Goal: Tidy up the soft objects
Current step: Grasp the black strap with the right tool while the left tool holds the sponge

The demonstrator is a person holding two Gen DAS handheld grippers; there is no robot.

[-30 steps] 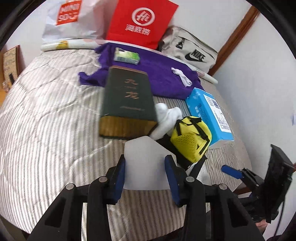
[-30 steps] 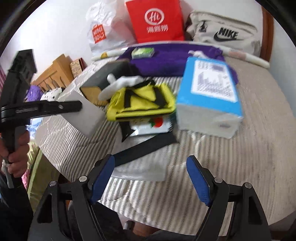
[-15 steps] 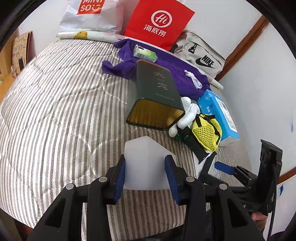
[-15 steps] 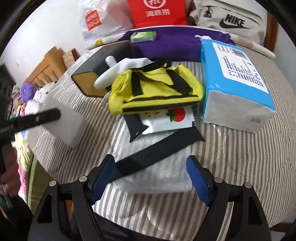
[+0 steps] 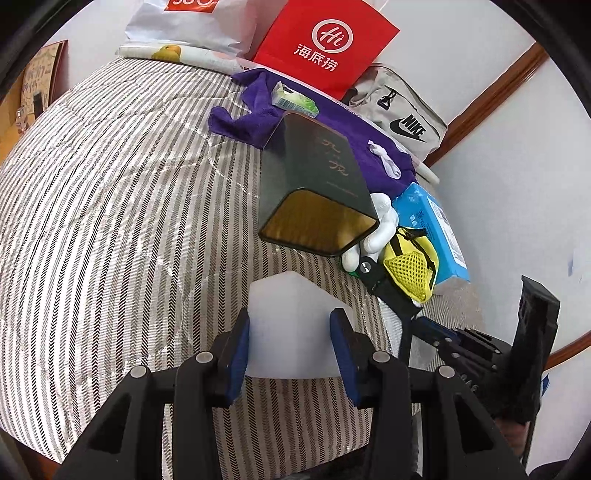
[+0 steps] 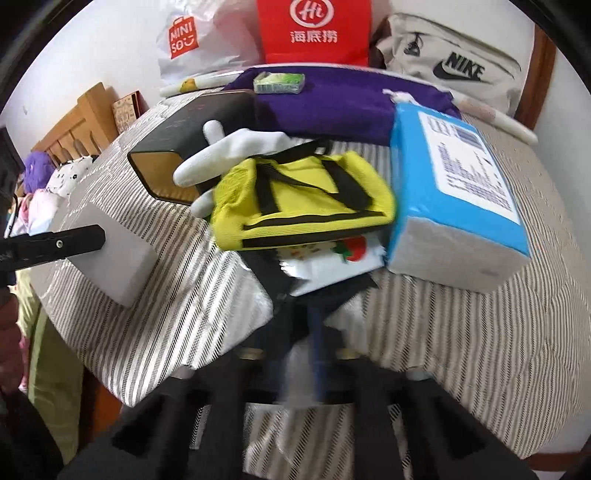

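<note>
My left gripper (image 5: 291,326) is shut on a white foam block (image 5: 284,295), held just above the striped bedspread (image 5: 110,221); the right wrist view shows the same block (image 6: 118,266) at the left. My right gripper (image 6: 310,325), blurred, has its jaws together on the black strap (image 6: 321,295) of the yellow bag (image 6: 306,195), over a clear plastic bag (image 6: 255,295). A white glove (image 6: 236,147) lies against the bag. A strawberry-print packet (image 6: 332,258) sticks out from under it. A blue tissue pack (image 6: 454,177) sits to the right.
A dark green tin box (image 5: 317,177) lies beside the glove. At the back are a purple cloth (image 6: 332,99) with a small green pack (image 6: 279,82), a red paper bag (image 6: 314,29), a white Miniso bag (image 6: 192,40) and a grey Nike bag (image 6: 450,62). The bed's edge runs just below my grippers.
My right gripper's jaws, wide apart before, have snapped together on the black strap. My left gripper has drifted a little across the bed and lower, still holding the foam block.
</note>
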